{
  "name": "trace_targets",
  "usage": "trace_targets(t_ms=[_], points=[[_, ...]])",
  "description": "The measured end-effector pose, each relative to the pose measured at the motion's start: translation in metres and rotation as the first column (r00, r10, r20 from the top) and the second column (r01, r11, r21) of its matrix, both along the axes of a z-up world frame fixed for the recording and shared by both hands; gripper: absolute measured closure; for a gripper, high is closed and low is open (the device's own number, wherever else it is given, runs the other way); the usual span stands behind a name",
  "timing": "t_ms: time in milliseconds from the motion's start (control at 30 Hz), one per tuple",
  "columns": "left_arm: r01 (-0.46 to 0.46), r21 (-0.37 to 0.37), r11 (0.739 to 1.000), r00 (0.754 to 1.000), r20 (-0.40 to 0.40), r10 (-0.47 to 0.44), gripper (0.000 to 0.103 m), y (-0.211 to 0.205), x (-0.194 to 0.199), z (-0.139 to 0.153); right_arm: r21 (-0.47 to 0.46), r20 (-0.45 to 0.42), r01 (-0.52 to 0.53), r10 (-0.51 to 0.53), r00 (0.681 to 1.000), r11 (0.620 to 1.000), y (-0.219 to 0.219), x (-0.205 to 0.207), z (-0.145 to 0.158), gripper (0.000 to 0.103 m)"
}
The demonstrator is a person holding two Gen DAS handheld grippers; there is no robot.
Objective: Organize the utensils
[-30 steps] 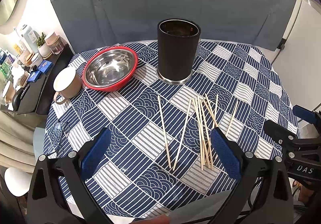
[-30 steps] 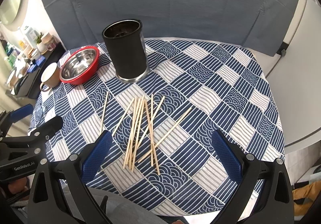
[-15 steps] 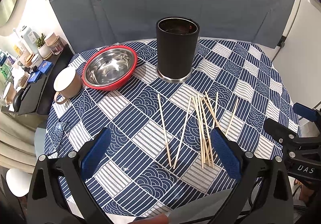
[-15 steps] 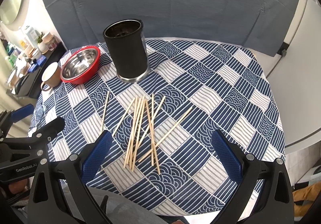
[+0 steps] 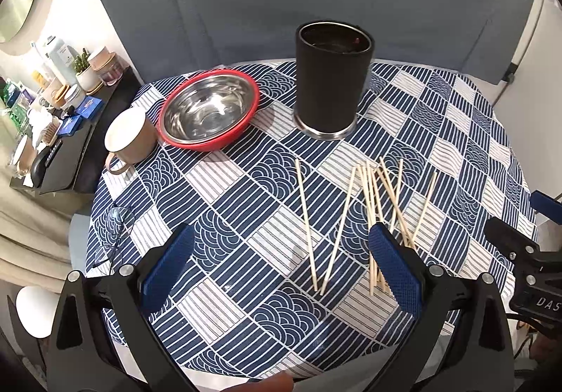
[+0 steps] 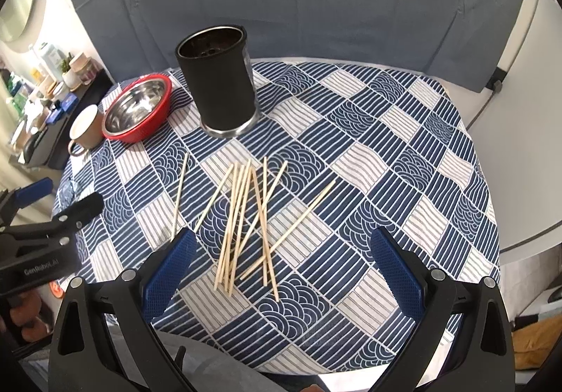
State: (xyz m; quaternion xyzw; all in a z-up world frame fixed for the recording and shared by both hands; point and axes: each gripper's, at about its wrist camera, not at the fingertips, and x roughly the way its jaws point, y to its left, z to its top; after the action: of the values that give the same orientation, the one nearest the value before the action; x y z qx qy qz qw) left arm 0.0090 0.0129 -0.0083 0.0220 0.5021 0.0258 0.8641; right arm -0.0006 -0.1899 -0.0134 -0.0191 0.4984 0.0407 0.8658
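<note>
Wooden chopsticks [image 6: 246,216] scattered loose on tablecloth [image 6: 386,181], near side of black holder [image 6: 219,90]. Left gripper [image 5: 281,265] and right gripper [image 6: 281,269] hover, jaws spread, empty. Step: approach. Next: pinch one stick, carry to holder.

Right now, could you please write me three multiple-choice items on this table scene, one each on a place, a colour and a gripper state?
1. Where do the wooden sticks lie?
A. inside the black holder
B. loose on the tablecloth, nearer the camera than the black holder
C. in the steel bowl

2. What colour is the outside of the steel bowl?
A. red
B. green
C. yellow

3. How does the right gripper stand?
A. shut on a stick
B. shut on nothing
C. open, holding nothing

Answers: 1 B, the sticks are scattered on the tablecloth, short of the black holder. 2 A, a red rim rings it. 3 C, its blue pads are wide apart with nothing between them.
</note>
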Motion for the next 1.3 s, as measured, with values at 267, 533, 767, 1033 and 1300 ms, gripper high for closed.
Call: trace_targets(t_ms=[267, 533, 767, 1033, 1300], points=[[-0.015, 0.015, 1.0, 0.996, -0.084, 0.016, 0.006, 0.007, 0.013, -0.02, 0.013, -0.058, 0.024, -0.023, 0.998, 1.0, -0.009, 0.011, -0.014, 0.008], [-0.061, 0.026, 0.998, 0.987, -0.145, 0.064, 0.006, 0.015, 0.028, -0.04, 0.016, -0.117, 0.07, -0.068, 0.991, 0.997, -0.025, 0.026, -0.035, 0.008], [-0.076, 0.05, 0.996, 0.981, -0.175, 0.083, 0.006, 0.018, 0.046, -0.061, 0.009, -0.154, 0.103, -0.1, 0.983, 0.995, -0.042, 0.046, -0.056, 0.008], [-0.054, 0.088, 0.995, 0.975, -0.212, 0.072, 0.006, 0.01, 0.065, -0.095, 0.015, -0.222, 0.11, -0.104, 0.969, 0.994, -0.049, 0.065, -0.091, 0.008], [-0.091, 0.093, 0.991, 0.961, -0.255, 0.112, 0.006, 0.009, 0.081, -0.135, -0.022, -0.268, 0.151, -0.151, 0.951, 0.988, -0.052, 0.079, -0.134, 0.008]])
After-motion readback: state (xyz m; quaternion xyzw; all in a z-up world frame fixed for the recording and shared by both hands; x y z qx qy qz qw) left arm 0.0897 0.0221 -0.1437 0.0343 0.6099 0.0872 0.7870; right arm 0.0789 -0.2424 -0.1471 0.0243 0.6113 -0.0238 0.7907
